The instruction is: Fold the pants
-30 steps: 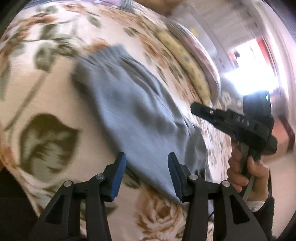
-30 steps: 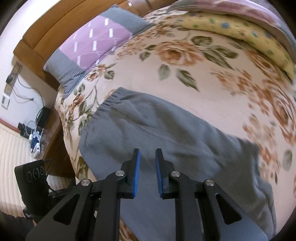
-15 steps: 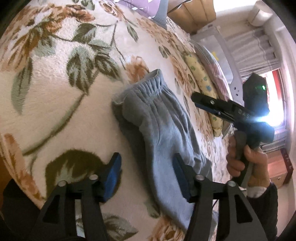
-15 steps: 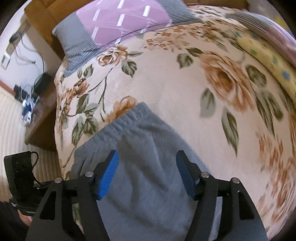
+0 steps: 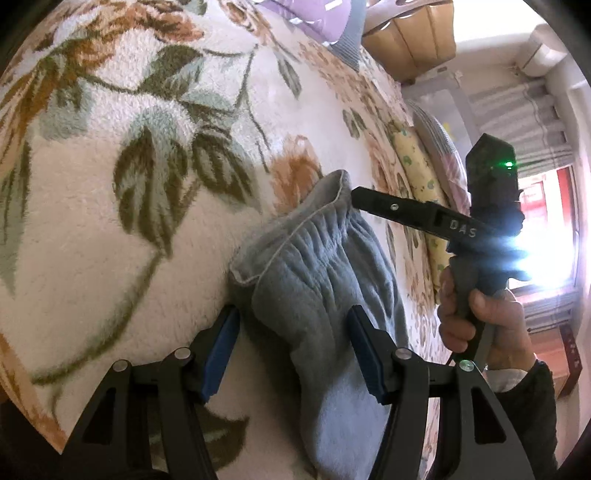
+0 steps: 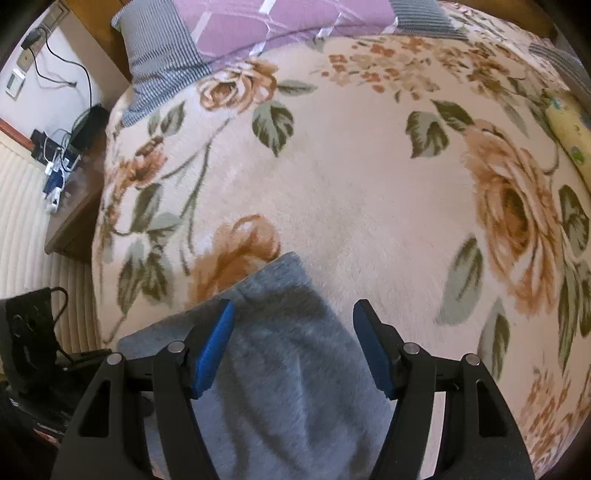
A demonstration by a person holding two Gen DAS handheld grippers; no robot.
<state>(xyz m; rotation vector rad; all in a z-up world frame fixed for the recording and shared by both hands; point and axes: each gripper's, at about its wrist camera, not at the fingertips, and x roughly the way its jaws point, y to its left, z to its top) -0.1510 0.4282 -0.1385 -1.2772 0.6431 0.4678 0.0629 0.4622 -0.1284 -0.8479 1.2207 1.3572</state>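
While the grey pants [image 5: 325,295] lie on a floral blanket [image 5: 110,229], the left gripper [image 5: 291,350] straddles their elastic waistband [image 5: 295,236], its blue-padded fingers [image 5: 221,343] spread wide apart with cloth between them and no grip made. From the left wrist view, the right gripper [image 5: 356,194] enters from 3 o'clock, its black tip touching or just beside the far corner of the waistband; the right hand [image 5: 476,317] grasps its handle. From the right wrist view, the right gripper [image 6: 291,343] is likewise spread, fingers [image 6: 216,347] apart over the waistband corner [image 6: 284,269]. The pants occupy 6 o'clock of that view. A purple and grey pillow [image 6: 258,26] lies at 12 o'clock, a yellow pillow [image 6: 569,125] at 2 o'clock.
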